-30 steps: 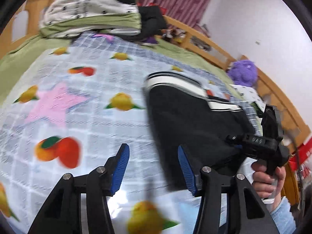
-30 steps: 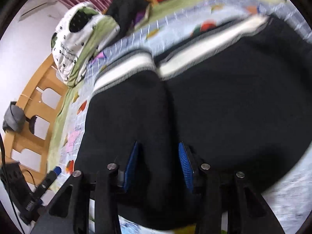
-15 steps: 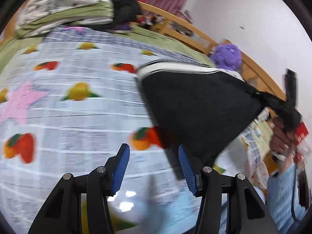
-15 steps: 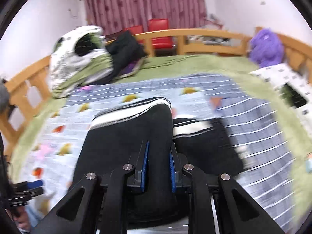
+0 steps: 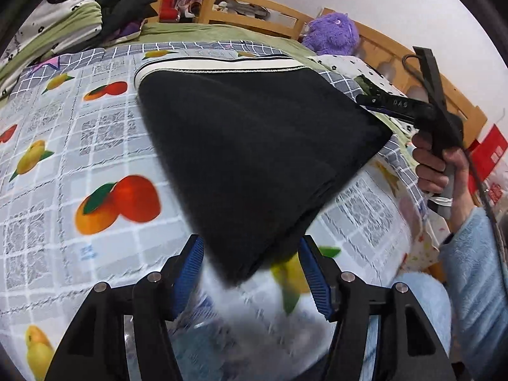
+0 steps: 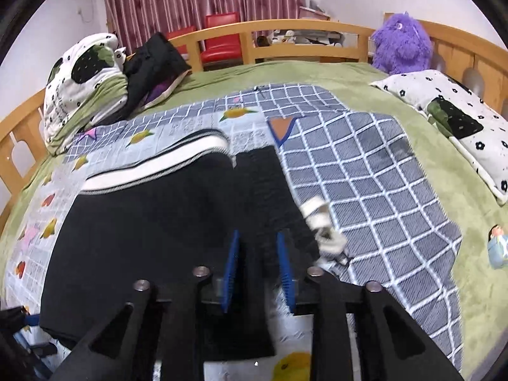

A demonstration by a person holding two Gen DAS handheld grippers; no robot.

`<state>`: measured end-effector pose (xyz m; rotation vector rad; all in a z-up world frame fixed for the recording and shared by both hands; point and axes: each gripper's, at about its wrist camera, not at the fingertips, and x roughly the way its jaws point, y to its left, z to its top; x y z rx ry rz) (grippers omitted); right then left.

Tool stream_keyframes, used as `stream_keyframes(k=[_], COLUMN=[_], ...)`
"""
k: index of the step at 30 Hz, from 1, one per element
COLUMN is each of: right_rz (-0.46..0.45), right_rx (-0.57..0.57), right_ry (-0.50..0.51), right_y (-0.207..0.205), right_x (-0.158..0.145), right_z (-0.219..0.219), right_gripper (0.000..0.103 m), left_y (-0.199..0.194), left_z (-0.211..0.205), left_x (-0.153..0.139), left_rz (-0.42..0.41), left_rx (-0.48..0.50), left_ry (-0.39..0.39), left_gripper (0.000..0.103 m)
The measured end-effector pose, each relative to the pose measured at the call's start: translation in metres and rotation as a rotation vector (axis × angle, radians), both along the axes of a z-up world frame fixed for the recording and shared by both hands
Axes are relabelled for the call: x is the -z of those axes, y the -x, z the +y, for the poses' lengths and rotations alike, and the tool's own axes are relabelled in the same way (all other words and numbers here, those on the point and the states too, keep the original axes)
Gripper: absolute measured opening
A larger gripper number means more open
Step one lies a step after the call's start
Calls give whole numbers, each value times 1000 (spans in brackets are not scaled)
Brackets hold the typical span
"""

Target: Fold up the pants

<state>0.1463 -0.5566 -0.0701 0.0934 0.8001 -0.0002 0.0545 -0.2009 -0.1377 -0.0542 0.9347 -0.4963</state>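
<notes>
Black pants [image 5: 254, 146] with a white striped waistband [image 5: 222, 63] lie on a fruit-print sheet [image 5: 79, 158] on the bed. In the left wrist view my left gripper [image 5: 250, 273] is open, with its blue pads on either side of the pants' near corner, which hangs between them. My right gripper [image 5: 377, 100] shows there at the right, pinching the pants' right corner and holding it up. In the right wrist view the right gripper [image 6: 257, 254] is shut on black pants fabric [image 6: 152, 238]; a white drawstring [image 6: 320, 225] dangles beside it.
A wooden bed frame [image 6: 285, 31] rings the bed. A purple plush toy [image 6: 403, 47] and a spotted pillow [image 6: 451, 117] sit at the right. Piled bedding [image 6: 82, 95] and a black jacket [image 6: 155, 60] lie at the far left. A grey checked sheet [image 6: 365, 184] lies at the right.
The right gripper has closed on the pants' edge and lifted it. The left gripper has moved in, so the pants' near corner now sits between its open pads.
</notes>
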Motion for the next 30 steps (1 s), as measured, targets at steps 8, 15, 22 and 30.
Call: stream_keyframes(k=[8,15,22,30], right_rz=[86,80,149,122], right_rx=[2,-91,-257,-212], right_ry=[-16,-96,-250,-138], right_y=[-17,10,20,-22], right_x=[31,17,16,12], right_z=[14,81,189,241], right_gripper=[34,8,8,30], left_y=[-25,-41,-21,-7], left_z=[5,117,231,257], left_x=[4,-26,-31,3], left_rz=[-88,-92,-64,20], left_rx=[-138,-270,-339,-312], left_ry=[-93,1,-40,-1], left_gripper=[21,19,20,42])
